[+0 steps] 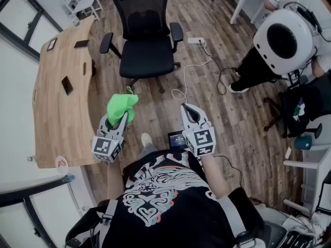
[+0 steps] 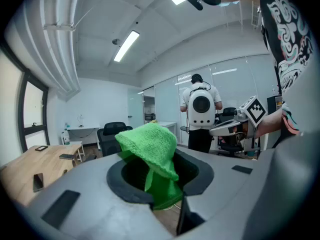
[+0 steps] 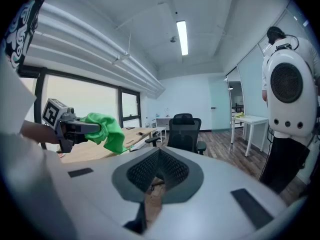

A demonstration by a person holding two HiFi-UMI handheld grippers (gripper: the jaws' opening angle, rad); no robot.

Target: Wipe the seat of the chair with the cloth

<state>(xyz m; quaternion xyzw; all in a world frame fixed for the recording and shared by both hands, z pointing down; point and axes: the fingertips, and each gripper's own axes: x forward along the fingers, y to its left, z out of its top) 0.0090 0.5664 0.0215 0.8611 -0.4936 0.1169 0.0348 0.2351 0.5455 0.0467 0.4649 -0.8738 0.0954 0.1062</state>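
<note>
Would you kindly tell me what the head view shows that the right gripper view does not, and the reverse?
Only the head view: the power strip and a white cable on the floor. Only the right gripper view: the ceiling light and the windows. Both: the green cloth held in the left claw, the black office chair, the wooden desk and the person with the white backpack.

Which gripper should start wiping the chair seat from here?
Left. The left gripper is shut on the green cloth, while the right gripper is shut on nothing. The chair seat lies ahead, apart from both.
</note>
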